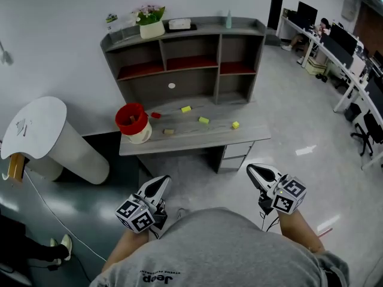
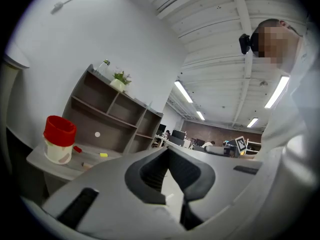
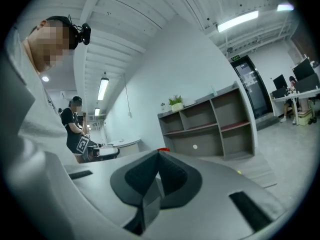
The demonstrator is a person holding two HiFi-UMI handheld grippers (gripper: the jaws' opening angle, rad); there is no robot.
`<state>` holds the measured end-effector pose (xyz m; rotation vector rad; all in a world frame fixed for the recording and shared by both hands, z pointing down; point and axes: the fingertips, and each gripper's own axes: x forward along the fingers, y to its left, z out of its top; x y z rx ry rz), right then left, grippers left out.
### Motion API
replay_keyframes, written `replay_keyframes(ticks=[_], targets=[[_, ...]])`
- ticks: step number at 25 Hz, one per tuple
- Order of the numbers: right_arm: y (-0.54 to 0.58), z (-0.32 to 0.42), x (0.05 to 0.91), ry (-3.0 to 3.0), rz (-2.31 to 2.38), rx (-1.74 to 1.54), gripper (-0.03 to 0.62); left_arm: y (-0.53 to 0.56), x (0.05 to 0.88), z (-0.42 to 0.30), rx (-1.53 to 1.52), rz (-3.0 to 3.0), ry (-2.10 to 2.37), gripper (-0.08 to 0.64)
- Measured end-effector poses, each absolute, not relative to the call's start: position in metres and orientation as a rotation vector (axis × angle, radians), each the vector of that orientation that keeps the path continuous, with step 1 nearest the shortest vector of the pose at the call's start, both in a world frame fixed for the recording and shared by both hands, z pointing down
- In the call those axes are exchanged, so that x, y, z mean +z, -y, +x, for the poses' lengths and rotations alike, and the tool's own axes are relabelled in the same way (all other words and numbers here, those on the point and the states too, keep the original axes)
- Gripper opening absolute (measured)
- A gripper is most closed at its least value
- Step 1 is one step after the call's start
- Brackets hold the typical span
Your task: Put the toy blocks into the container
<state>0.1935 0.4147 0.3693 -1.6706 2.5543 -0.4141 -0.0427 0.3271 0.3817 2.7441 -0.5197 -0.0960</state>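
A red container on a cream base stands at the left end of the grey desk. Loose on the desk lie a red block, a tan block and three yellow blocks. My left gripper and right gripper are held low, near my body and well short of the desk. Both are shut and hold nothing. The left gripper view shows its gripper with the container far off. The right gripper points toward the shelves.
A shelf hutch rises at the back of the desk, with a flower pot on top. A round white table stands to the left. Office desks with monitors fill the right side. A person stands behind, in the right gripper view.
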Motion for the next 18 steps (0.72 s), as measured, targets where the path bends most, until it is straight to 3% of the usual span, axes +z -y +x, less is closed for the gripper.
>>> replay_keyframes(ticks=[9,18], targets=[[-0.255,0.141,0.355,-2.568,-1.737,-0.388,0.009,-0.169,0.372,-0.101,-0.075,2.764,0.477,0.009],[-0.179,0.171,0.397,-2.569,-1.808,-0.516,0.009,-0.092,0.395,-0.086,-0.048,2.703,0.484,0.009]])
